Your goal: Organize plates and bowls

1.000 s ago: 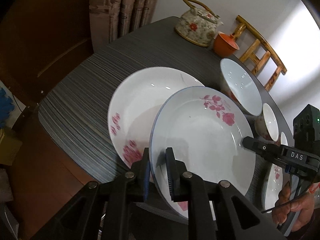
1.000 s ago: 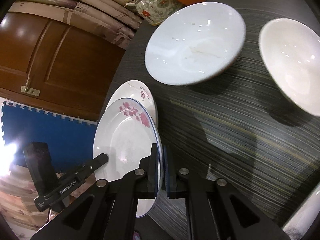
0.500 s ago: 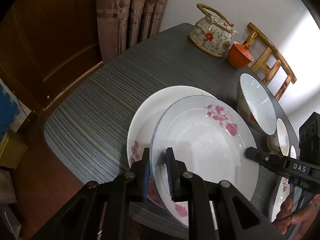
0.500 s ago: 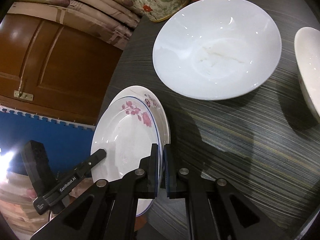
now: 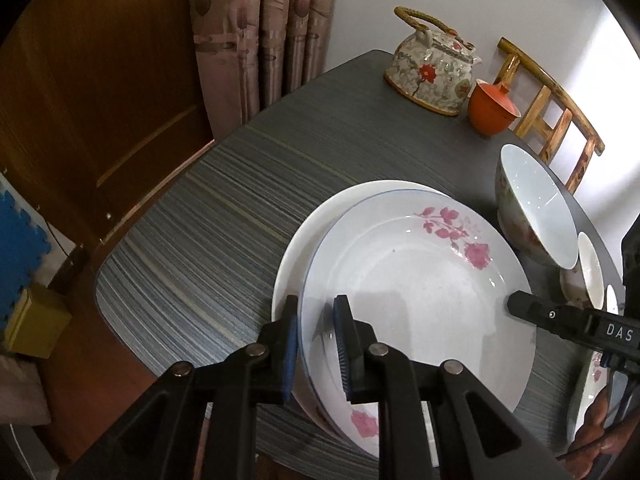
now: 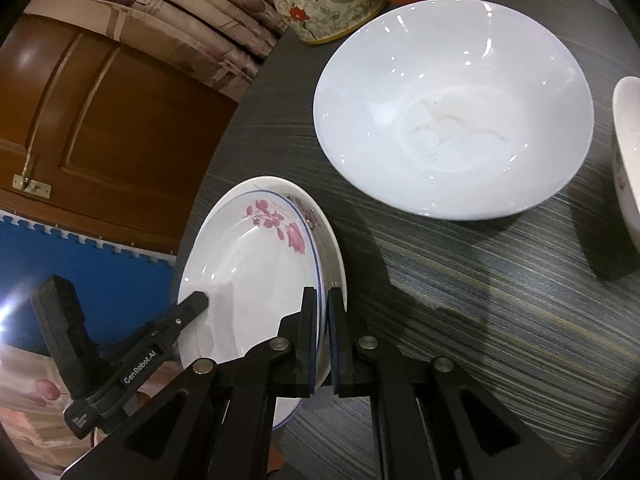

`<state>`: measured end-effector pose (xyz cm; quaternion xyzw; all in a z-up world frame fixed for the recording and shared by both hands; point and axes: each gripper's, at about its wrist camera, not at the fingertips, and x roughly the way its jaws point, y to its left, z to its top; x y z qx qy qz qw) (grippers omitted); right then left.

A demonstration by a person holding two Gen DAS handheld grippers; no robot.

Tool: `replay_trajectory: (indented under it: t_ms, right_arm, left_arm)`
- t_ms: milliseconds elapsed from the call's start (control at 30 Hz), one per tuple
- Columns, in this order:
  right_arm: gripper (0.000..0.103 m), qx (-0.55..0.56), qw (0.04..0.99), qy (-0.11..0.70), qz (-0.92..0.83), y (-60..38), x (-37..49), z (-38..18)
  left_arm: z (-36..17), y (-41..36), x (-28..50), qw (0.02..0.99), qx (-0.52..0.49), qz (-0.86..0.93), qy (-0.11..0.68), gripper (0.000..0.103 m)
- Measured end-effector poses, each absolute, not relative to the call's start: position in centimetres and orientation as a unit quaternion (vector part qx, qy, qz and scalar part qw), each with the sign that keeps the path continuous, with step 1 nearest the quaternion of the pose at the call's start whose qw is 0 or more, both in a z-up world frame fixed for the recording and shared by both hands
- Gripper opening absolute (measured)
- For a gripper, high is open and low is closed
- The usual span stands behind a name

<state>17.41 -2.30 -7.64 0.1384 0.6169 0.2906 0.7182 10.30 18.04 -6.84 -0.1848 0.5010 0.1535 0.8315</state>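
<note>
Nearest to the left wrist camera, the left gripper (image 5: pixel 316 344) is seen with its two fingers on either side of the rim of the blue-rimmed plate (image 5: pixel 420 292); whether the pads press the rim or stand slightly apart from it cannot be told. On the opposite edge, the right gripper (image 6: pixel 324 340) is pressed together on the rim of the same plate (image 6: pixel 256 280), with almost no gap between its fingers. This plate (the one with pink flowers) is placed over a second plate (image 5: pixel 316 224), of which only the far-left edge is visible beneath it; full contact between the two cannot be judged. Both are located near the corner of the striped grey table (image 5: pixel 224 216). Just beyond them, a large white bowl (image 6: pixel 452 108) is standing on the table, and a smaller bowl (image 5: pixel 588 276) is seen beside it. At the far end, a flowered teapot (image 5: pixel 432 72) and an orange cup (image 5: pixel 492 108) are set close together.
</note>
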Motion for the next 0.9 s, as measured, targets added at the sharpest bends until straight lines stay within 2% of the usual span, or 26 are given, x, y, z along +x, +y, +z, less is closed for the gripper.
replay_trajectory:
  t_ms: [467, 600, 800, 833, 900]
  right_arm:
    - [0.007, 0.124, 0.733, 0.606, 0.283, -1.2, 17.1, -7.4]
    - [0.007, 0.112, 0.738, 0.602, 0.282, -1.1, 17.0, -7.3]
    - [0.007, 0.113, 0.737, 0.604, 0.282, -0.8, 17.0, -7.5]
    - [0.007, 0.111, 0.737, 0.604, 0.282, -0.8, 17.1, -7.5]
    - [0.007, 0.109, 0.737, 0.605, 0.282, -0.7, 17.2, -7.5]
  left_arm:
    - [-6.9, 17.0, 10.8, 0.839, -0.140, 0.155, 0.502, 0.025]
    - [-6.7, 16.5, 11.0, 0.841, -0.115, 0.155, 0.505, 0.032]
    - [-6.6, 16.8, 11.1, 0.838, -0.116, 0.145, 0.513, 0.033]
    - [-6.4, 16.7, 11.1, 0.840, -0.108, 0.149, 0.511, 0.034]
    - [-5.5, 16.4, 11.0, 0.843, -0.070, 0.175, 0.504, 0.049]
